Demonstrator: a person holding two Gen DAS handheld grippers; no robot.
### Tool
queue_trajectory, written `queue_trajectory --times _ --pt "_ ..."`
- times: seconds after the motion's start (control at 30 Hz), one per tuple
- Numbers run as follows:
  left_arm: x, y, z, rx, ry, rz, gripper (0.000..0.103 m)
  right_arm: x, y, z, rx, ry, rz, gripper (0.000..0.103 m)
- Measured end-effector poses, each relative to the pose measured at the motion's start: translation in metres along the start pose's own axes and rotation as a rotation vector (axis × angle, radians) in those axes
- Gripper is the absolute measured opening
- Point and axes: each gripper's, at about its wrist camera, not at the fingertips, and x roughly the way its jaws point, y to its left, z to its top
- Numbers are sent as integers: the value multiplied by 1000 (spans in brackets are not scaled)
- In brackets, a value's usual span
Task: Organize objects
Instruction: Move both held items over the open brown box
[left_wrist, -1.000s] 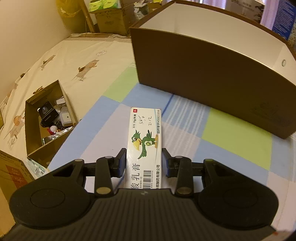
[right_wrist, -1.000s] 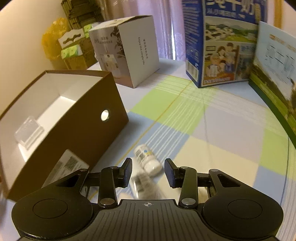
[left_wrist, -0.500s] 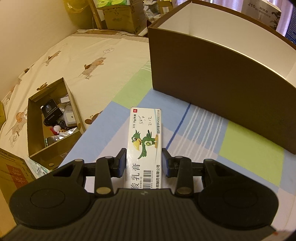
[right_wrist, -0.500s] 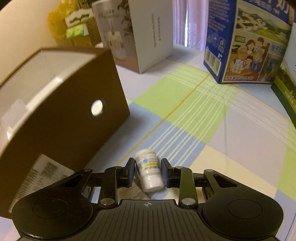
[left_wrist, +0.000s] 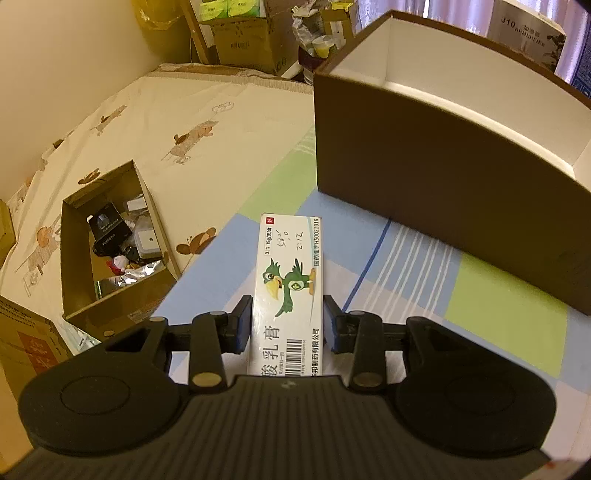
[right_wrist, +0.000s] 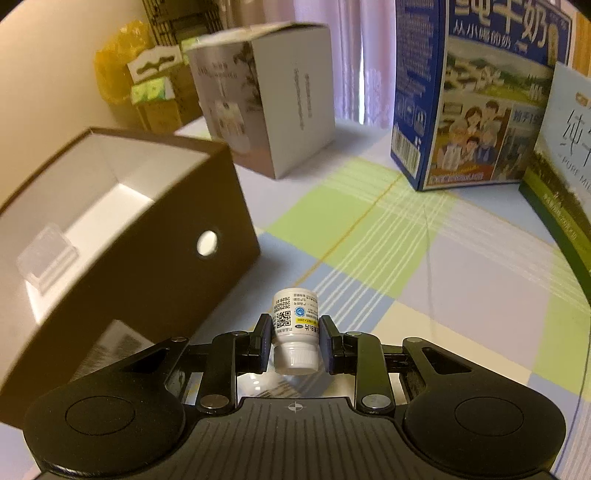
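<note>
My left gripper (left_wrist: 288, 325) is shut on a long white ointment box (left_wrist: 290, 280) with a green bird print, held above the checked tablecloth near its left edge. The brown storage box (left_wrist: 443, 177) with a white inside stands ahead to the right. My right gripper (right_wrist: 293, 338) is shut on a small white pill bottle (right_wrist: 295, 325), cap toward the camera, lifted above the cloth. The same brown box (right_wrist: 122, 254) is to its left, with a clear plastic piece (right_wrist: 46, 254) inside.
A cardboard box of clutter (left_wrist: 110, 243) sits on the bed below the table's left edge. A white carton (right_wrist: 266, 107), a blue milk carton (right_wrist: 476, 92) and a green carton (right_wrist: 561, 158) stand at the back and right. A paper label (right_wrist: 110, 347) lies by the brown box.
My right gripper closed on the pill bottle and lifted it off the cloth. My left gripper carried the ointment box leftward and back from the brown box.
</note>
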Motion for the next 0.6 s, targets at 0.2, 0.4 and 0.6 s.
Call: queue_trajectory --times 0.2,0.4,0.6 --pt "-15 6 5 2 -31 -2 34 -27 14 0 -3 -42 26 24" --pt "-35 14 9 2 -65 -7 34 -52 34 0 -18 -80 65 24" --pt "-53 20 12 15 -100 -21 34 -75 66 2 -42 -111 121 24"
